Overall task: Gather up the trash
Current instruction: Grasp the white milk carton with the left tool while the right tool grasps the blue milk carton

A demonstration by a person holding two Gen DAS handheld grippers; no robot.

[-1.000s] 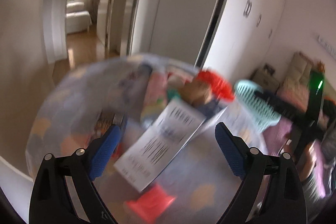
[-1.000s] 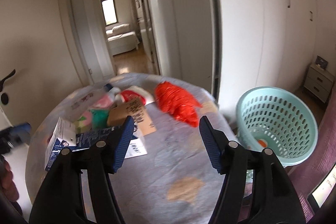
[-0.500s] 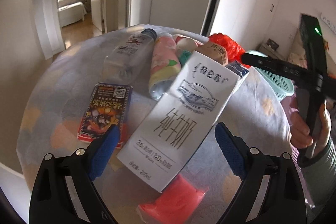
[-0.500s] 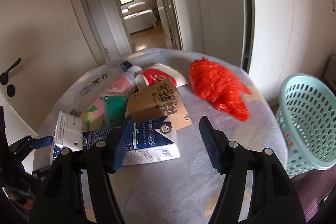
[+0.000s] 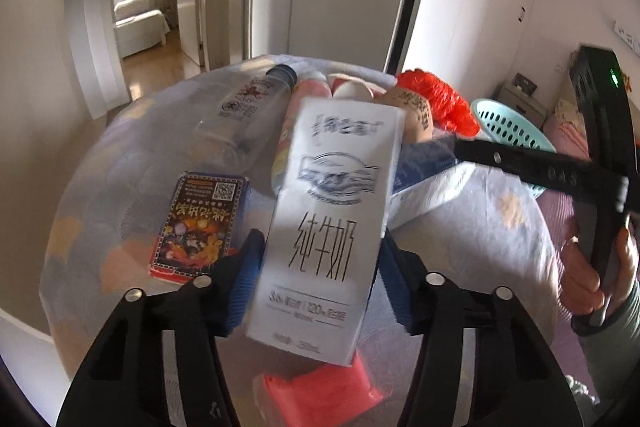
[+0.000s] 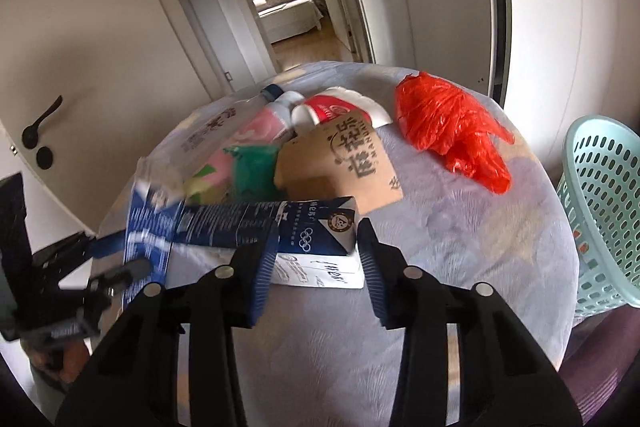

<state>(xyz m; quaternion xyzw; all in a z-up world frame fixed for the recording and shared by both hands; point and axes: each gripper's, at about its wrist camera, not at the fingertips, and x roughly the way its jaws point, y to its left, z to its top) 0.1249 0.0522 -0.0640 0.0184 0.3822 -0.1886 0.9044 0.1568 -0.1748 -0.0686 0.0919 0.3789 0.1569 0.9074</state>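
Observation:
My left gripper (image 5: 320, 275) is shut on a tall white milk carton (image 5: 328, 219) and holds it tilted above the round table (image 5: 472, 251). In the right wrist view that carton (image 6: 146, 227) shows blurred at the left. My right gripper (image 6: 316, 263) has its jaws closing around the end of a blue and white milk box (image 6: 316, 231) lying on the table (image 6: 460, 235); I cannot tell if the pads touch it. A teal laundry basket (image 6: 600, 211) stands beside the table at the right.
The table holds a red plastic bag (image 6: 448, 123), a brown paper bag (image 6: 348, 163), a red and white cup (image 6: 336, 109), a clear bottle (image 5: 244, 111), a dark snack box (image 5: 200, 223) and a pink wrapper (image 5: 320, 387). An open doorway lies behind.
My left gripper has closed on the white carton and lifted it. My right gripper has moved down to the blue box and its jaws have narrowed around it.

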